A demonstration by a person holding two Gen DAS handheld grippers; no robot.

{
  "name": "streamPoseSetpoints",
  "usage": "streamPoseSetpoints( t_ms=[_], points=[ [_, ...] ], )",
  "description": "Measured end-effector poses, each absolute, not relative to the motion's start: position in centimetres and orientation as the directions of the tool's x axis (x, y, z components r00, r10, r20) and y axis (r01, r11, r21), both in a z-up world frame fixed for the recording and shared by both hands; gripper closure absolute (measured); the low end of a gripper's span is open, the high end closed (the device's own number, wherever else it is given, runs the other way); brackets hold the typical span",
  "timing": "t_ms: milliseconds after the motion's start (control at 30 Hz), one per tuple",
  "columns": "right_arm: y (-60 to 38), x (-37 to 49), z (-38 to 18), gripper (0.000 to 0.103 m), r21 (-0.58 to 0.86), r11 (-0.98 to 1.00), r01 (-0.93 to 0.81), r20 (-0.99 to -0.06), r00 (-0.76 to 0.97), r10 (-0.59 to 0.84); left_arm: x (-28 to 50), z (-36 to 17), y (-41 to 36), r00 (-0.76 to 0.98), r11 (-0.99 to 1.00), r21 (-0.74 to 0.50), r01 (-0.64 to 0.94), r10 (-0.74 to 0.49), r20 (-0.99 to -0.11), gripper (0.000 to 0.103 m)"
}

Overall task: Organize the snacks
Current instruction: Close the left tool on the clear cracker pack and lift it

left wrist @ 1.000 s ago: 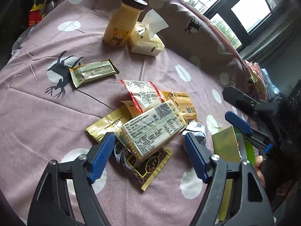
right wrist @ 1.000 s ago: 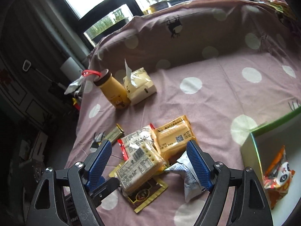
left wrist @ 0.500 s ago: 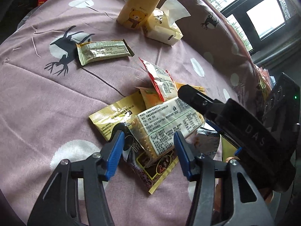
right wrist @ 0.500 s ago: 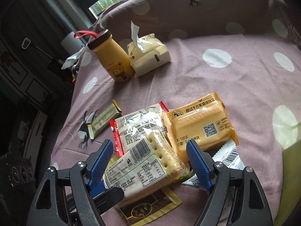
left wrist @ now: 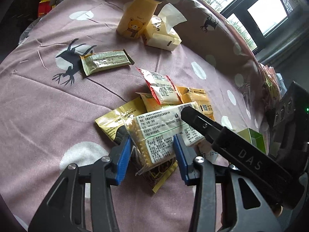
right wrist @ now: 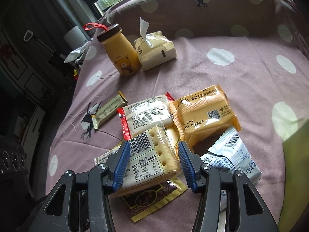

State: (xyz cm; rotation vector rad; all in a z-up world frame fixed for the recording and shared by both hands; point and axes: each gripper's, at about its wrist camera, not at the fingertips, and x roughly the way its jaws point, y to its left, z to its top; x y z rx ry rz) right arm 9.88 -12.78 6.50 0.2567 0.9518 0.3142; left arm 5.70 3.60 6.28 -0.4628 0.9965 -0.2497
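Two grippers of yours meet on one cracker packet [left wrist: 164, 133] in the middle of a snack pile on a counter covered by a mauve cloth [left wrist: 48, 106] with white dots and deer silhouettes. Farthest left, a gold-wrapped bar [left wrist: 105, 61] lies alone on a deer print. Behind it stands a yellow bear bottle [left wrist: 138, 18], touching a tissue pack [left wrist: 162, 36] on its right. Your left gripper [left wrist: 152, 152] has just been closing; its blue fingers [left wrist: 123, 154] flank the near end of the cracker packet, and whether they press it you cannot tell. Under the packet lie a gold pouch [left wrist: 117, 119] and a dark brown sachet [left wrist: 162, 172]; a red-edged white pack [left wrist: 162, 89] and an orange cake pack [right wrist: 204, 116] lie beyond. Your right gripper [right wrist: 152, 164] has also just been closing around the packet's barcode end; its grip is likewise unclear. A pale blue-white pack [right wrist: 231, 158] lies just right, and a green box [left wrist: 253, 139] sits at the far right edge.
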Motion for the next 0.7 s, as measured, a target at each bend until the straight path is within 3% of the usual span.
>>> streamPoseSetpoints(
  t_ms=[700],
  points=[
    [-16.4, 2.2, 11.4, 0.049, 0.38, 0.925, -0.029, -0.65, 0.703, 0.289, 1.6, 10.8, 0.3, 0.587, 0.866, -0.445, 0.227, -0.486, -0.648, 0.06]
  ],
)
